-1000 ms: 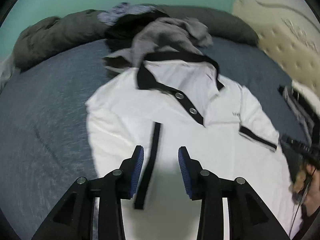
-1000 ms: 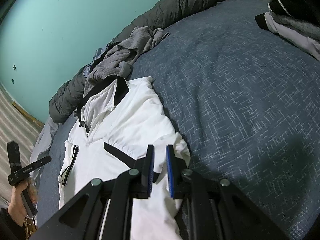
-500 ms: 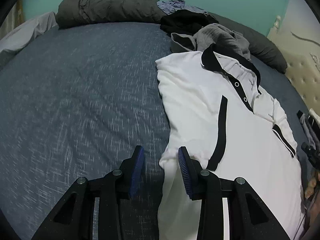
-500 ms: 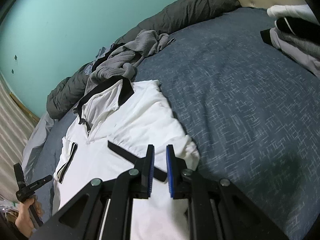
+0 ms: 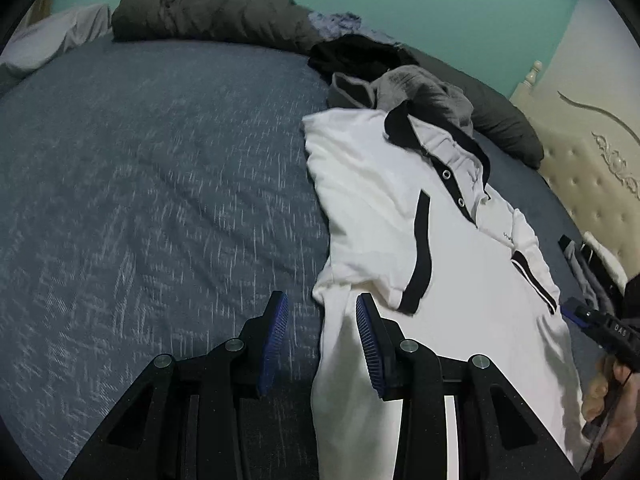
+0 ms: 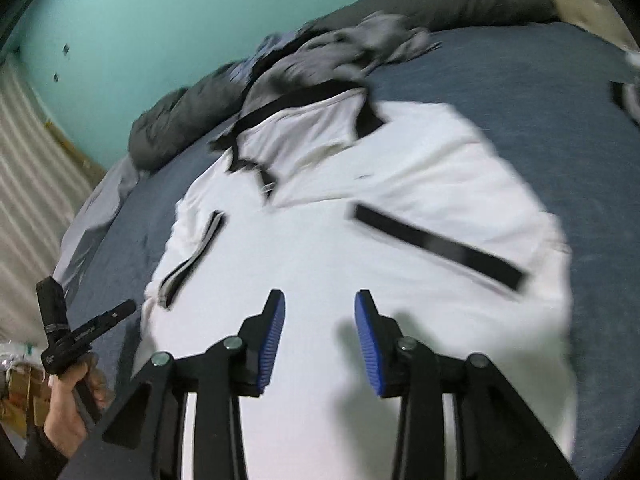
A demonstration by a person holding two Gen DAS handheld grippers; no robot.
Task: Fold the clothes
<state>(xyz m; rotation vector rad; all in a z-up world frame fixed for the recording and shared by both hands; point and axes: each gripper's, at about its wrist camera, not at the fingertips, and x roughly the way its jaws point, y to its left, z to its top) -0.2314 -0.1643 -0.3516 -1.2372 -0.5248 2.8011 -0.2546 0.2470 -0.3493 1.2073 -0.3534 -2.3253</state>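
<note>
The left gripper (image 5: 322,334) hangs low over the bed with its blue pads spread wide and nothing between them; it sits right at the shirt's left edge, one pad over the blue bedspread (image 5: 160,184), the other over white cloth, which looks to me like lining up to take that side seam. The right gripper (image 6: 319,336) is just as wide and empty, poised above the middle of the white shirt (image 6: 360,248), its view smeared by motion

The shirt lies face up and flat on the bedspread, collar (image 5: 404,130) toward the far wall, both short sleeves (image 5: 384,240) turned in over the chest so their black cuffs (image 6: 436,246) cross the front. That fits a fold already partly made, with the long sides and hem yet to come in

Beyond the collar a heap of grey and black clothes (image 5: 400,84) waits against a dark rolled duvet (image 5: 208,16), kept clear of the working patch. At the right edge of the left view a few garments (image 5: 592,264) lie near the headboard (image 5: 592,160); whether folded I cannot tell
</note>
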